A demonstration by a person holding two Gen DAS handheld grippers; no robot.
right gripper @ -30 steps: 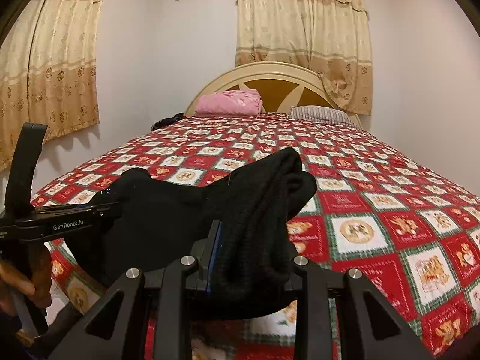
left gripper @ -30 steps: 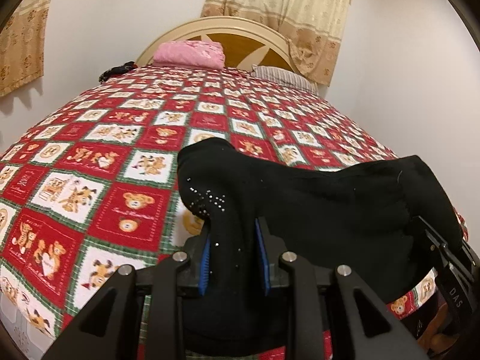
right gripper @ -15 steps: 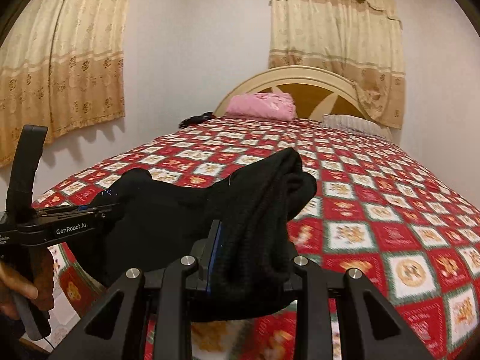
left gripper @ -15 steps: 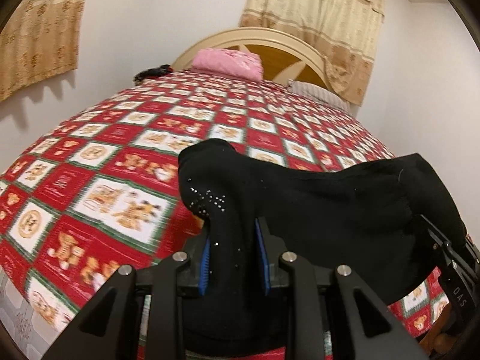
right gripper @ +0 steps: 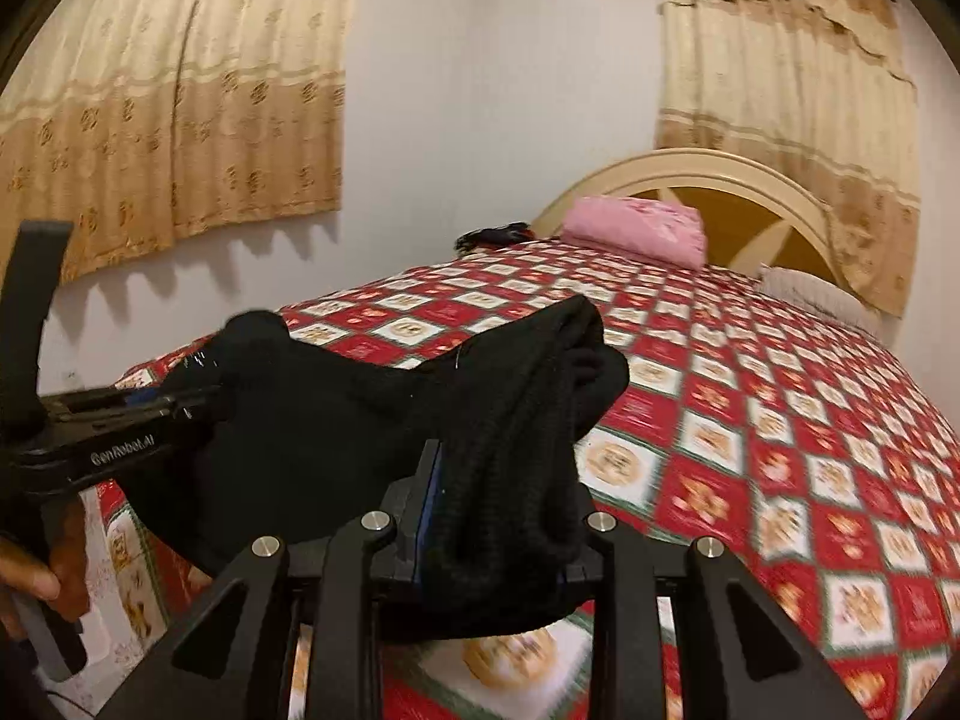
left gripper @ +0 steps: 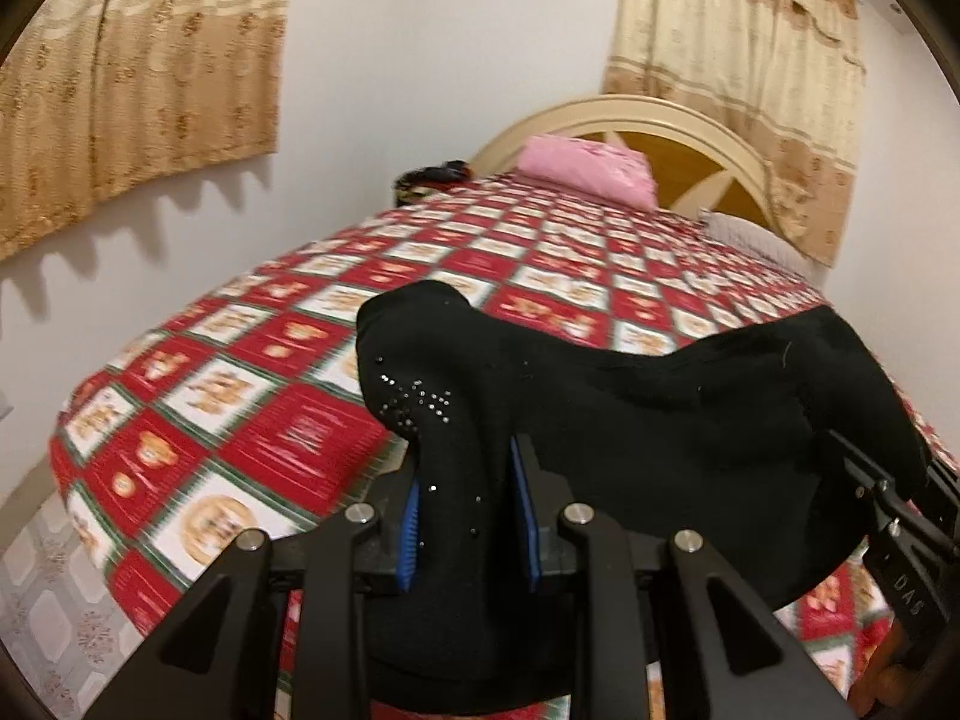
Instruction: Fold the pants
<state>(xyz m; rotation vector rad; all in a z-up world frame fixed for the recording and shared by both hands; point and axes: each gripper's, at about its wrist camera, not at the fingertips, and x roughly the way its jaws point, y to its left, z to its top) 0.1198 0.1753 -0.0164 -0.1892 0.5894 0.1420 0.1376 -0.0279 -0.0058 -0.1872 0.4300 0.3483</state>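
Black pants (left gripper: 660, 420) hang stretched between my two grippers, above the near left corner of the bed. My left gripper (left gripper: 467, 516) is shut on one bunched end, which carries small sparkly studs (left gripper: 414, 396), and the blue pads (left gripper: 407, 534) press on the cloth. My right gripper (right gripper: 492, 510) is shut on the other end, a thick ribbed bunch (right gripper: 540, 396). In the right wrist view the left gripper (right gripper: 198, 405) shows at the left with a hand (right gripper: 30, 576) around its handle. The pants' lower part is hidden below both grippers.
The bed has a red, white and green bear-pattern quilt (left gripper: 288, 432) and a cream arched headboard (left gripper: 678, 120). A pink pillow (left gripper: 585, 171), a striped pillow (left gripper: 756, 237) and a dark bundle (left gripper: 429, 174) lie at the head. Patterned floor tiles (left gripper: 48, 600) show left of the bed. Beige curtains (right gripper: 180, 120) hang on the walls.
Both grippers have swung leftward together with the pants still clamped. The headboard has shifted right in both views, and the bed's left edge, the floor and the wall have come into view.
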